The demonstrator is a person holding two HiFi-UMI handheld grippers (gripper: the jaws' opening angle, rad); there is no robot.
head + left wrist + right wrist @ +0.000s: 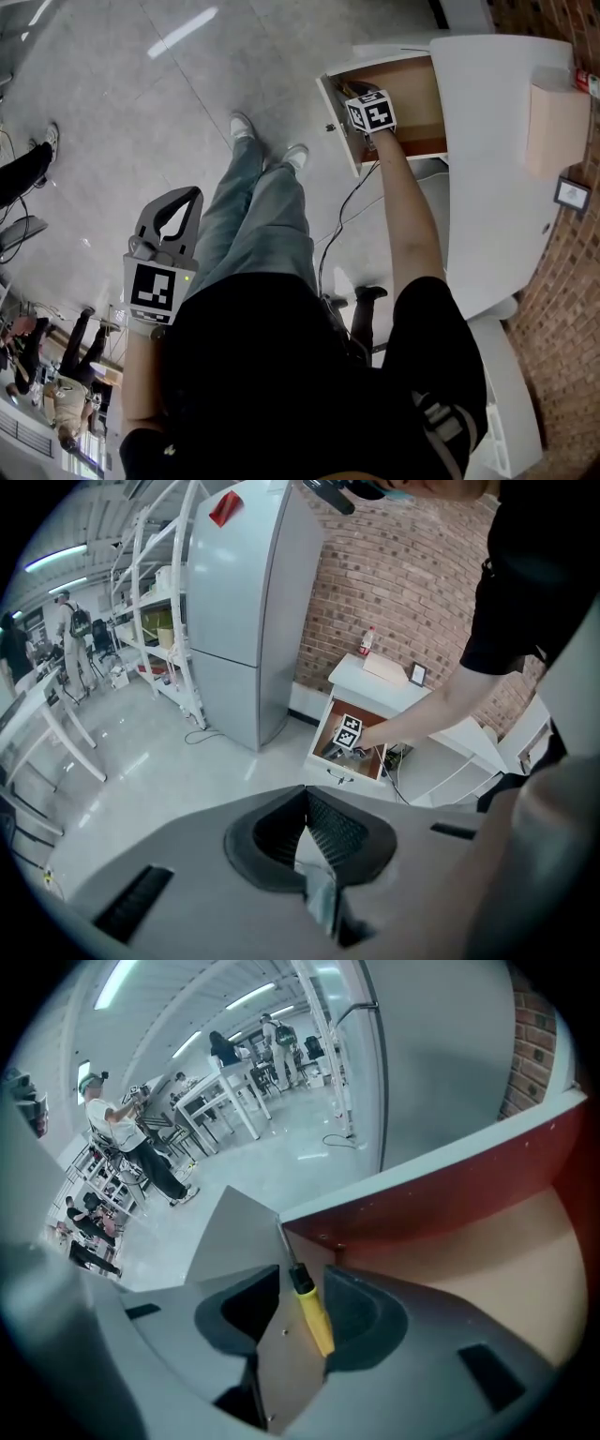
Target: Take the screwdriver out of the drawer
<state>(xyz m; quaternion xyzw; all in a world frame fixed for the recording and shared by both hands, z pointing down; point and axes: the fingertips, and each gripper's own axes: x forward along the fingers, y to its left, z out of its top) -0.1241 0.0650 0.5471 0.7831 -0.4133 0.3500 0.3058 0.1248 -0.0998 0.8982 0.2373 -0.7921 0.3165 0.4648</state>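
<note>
A screwdriver [312, 1316] with a yellow handle, black collar and thin metal shaft lies in the corner of the open wooden drawer [450, 1194]. In the right gripper view it sits between the jaws of my right gripper [305, 1279], which are open on either side of the handle. In the head view that right gripper [353, 92] reaches down into the drawer [339, 122] of the white cabinet [487, 141]; the screwdriver is hidden there. My left gripper [187, 195] hangs low at the left, over the floor, far from the drawer, with its tips together and nothing in them. The left gripper [306, 794] sees the drawer [333, 771] from a distance.
A beige box [556, 127] and a small frame [572, 194] sit on the cabinet top by the brick wall [562, 356]. A cable [342, 216] trails on the floor below the drawer. A grey fridge [248, 621] and white shelving [159, 602] stand further left, and people stand in the background.
</note>
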